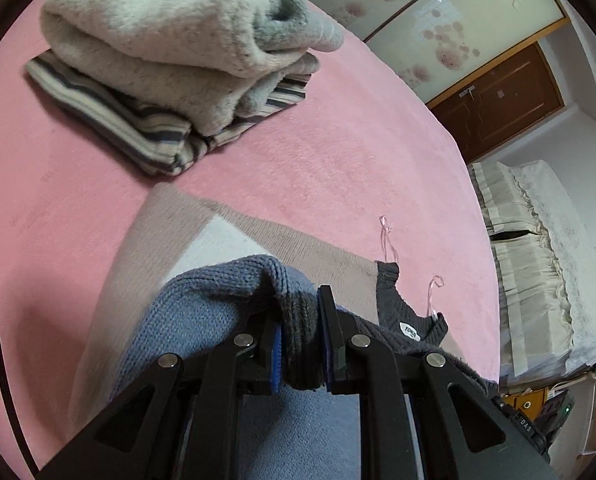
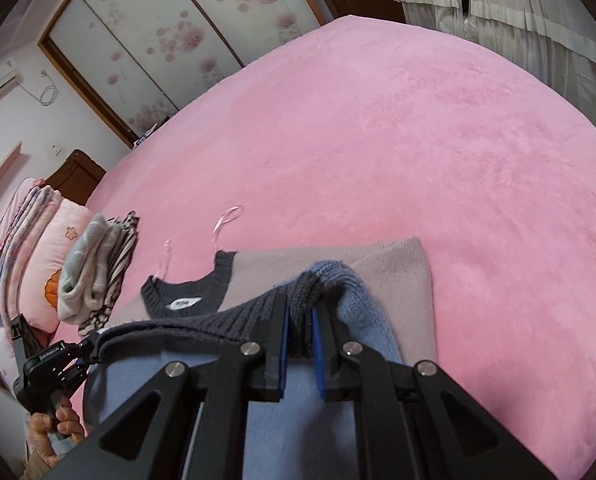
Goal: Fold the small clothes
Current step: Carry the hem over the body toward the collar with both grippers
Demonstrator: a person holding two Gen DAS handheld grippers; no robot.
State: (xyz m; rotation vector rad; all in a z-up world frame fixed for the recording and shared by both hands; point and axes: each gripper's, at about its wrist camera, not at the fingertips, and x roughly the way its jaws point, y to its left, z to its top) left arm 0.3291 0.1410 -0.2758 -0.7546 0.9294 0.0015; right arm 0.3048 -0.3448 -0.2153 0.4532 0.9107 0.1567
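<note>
A small knit sweater (image 1: 202,320), blue with a dark grey hem and neck and a beige and white body, lies on the pink bed. My left gripper (image 1: 300,344) is shut on its grey ribbed hem and lifts that edge over the beige part. My right gripper (image 2: 300,344) is shut on the same hem further along, above the sweater (image 2: 362,304). The grey collar with a white label (image 2: 186,303) lies flat ahead. The left gripper also shows in the right wrist view (image 2: 54,364), held by a hand.
A stack of folded clothes (image 1: 170,60), a fluffy white piece on a striped one, sits on the pink bedspread (image 1: 338,152) beyond the sweater. Pillows and folded bedding (image 2: 30,248) lie at the headboard. Wardrobe doors (image 2: 170,40) and curtains (image 2: 518,8) stand past the bed edge.
</note>
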